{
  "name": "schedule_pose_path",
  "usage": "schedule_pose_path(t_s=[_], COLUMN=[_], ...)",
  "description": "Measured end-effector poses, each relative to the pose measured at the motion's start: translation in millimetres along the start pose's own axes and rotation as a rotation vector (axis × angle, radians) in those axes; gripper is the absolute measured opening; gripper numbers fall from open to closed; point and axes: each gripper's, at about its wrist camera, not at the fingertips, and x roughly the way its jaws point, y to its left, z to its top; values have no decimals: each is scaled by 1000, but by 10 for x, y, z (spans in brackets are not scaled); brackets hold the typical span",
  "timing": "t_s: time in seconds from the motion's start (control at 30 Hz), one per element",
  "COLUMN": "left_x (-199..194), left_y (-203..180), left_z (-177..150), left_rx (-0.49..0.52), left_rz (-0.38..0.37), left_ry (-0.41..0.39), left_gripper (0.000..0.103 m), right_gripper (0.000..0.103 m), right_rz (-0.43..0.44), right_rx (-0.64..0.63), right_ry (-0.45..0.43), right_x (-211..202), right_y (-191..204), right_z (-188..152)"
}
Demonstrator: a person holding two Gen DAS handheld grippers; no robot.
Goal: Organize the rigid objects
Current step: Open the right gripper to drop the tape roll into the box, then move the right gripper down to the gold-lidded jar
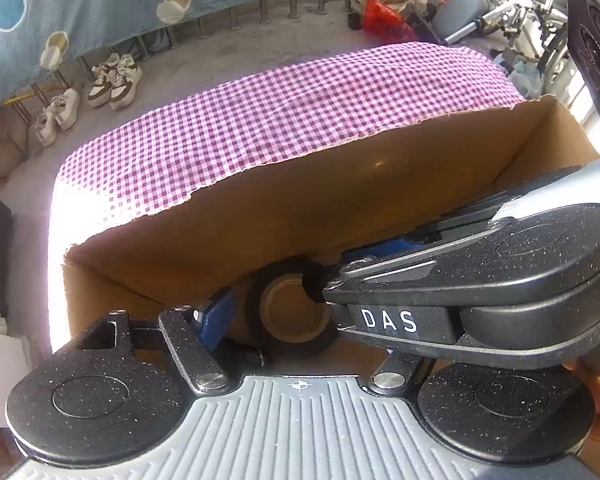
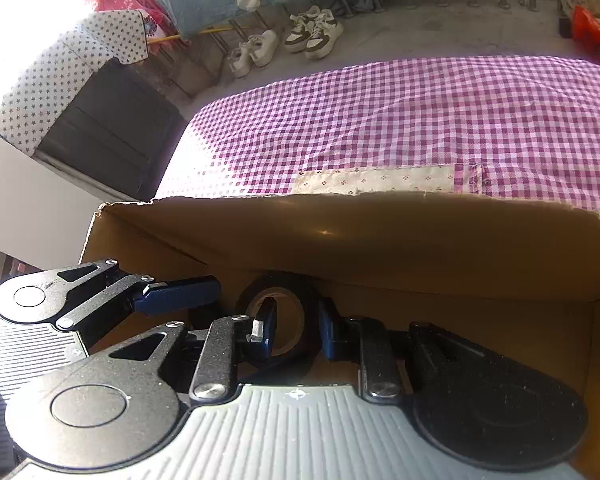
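Observation:
A black tape roll [image 2: 278,322] with a tan core stands tilted on the floor of an open cardboard box [image 2: 380,240]. My right gripper [image 2: 298,330] is shut on the roll's wall, one blue finger [image 2: 266,326] inside the core and the other outside on the right. From the left wrist view the roll [image 1: 292,314] sits between the fingers of my left gripper [image 1: 296,316]. Its left blue finger [image 1: 216,316] stands just clear of the roll. The body of the right gripper [image 1: 340,264] hides the other finger. The left gripper is open.
The box rests on a table under a purple checked cloth [image 1: 300,120]. A small dark object [image 1: 254,354] lies on the box floor near the roll. Shoes [image 1: 114,80] stand on the concrete floor beyond, below a blue spotted sheet [image 1: 100,4]. Metal frames and a red bag [image 1: 380,16] are at the far right.

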Motion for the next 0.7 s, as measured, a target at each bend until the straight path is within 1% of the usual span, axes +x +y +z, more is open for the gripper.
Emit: schedule_pose_path(t_s=[0.07, 0.17, 0.2, 0.27, 0.37, 0.4, 0.47, 0.5, 0.53, 0.6, 0.7], left_x=[-183, -521, -650, -872, -1277, -1387, -1581, -1654, -1728, -1811, -1773], left_y=[-36, -95, -125, -174, -258, -277, -311, -339, -403, -523, -675], left_z=[-27, -93, -129, -200, -369, -428, -538, -604, -689, -877, -1147], left_rx=[8, 19, 24, 24, 28, 33, 46, 54, 69, 102, 159], left_rz=[4, 2, -4, -28, -89, -105, -137, -149, -166, -188, -227], left_ry=[-42, -117, -143, -189, -270, -295, -344, -361, -385, -409, -405], left_gripper=[76, 81, 83, 85, 90, 92, 93, 96, 98, 99, 102], right_gripper=[25, 25, 25, 25, 26, 27, 37, 50, 56, 56, 56], right_rz=[18, 53, 66, 80, 92, 98, 116, 119, 114, 94, 75], right_rx=[7, 16, 11, -2, -19, -19, -12, -11, -9, -4, 28], right_ry=[-30, -104, -143, -207, -331, -363, -441, -493, -530, -588, -633], right_x=[-180, -613, -830, -1169, -1792, -1927, -2233, -2386, -2477, -2604, -2595], right_y=[22, 66, 93, 133, 195, 198, 217, 227, 242, 262, 243], right_z=[-43, -171, -259, -424, -816, -927, -1238, -1438, -1595, -1951, -2414])
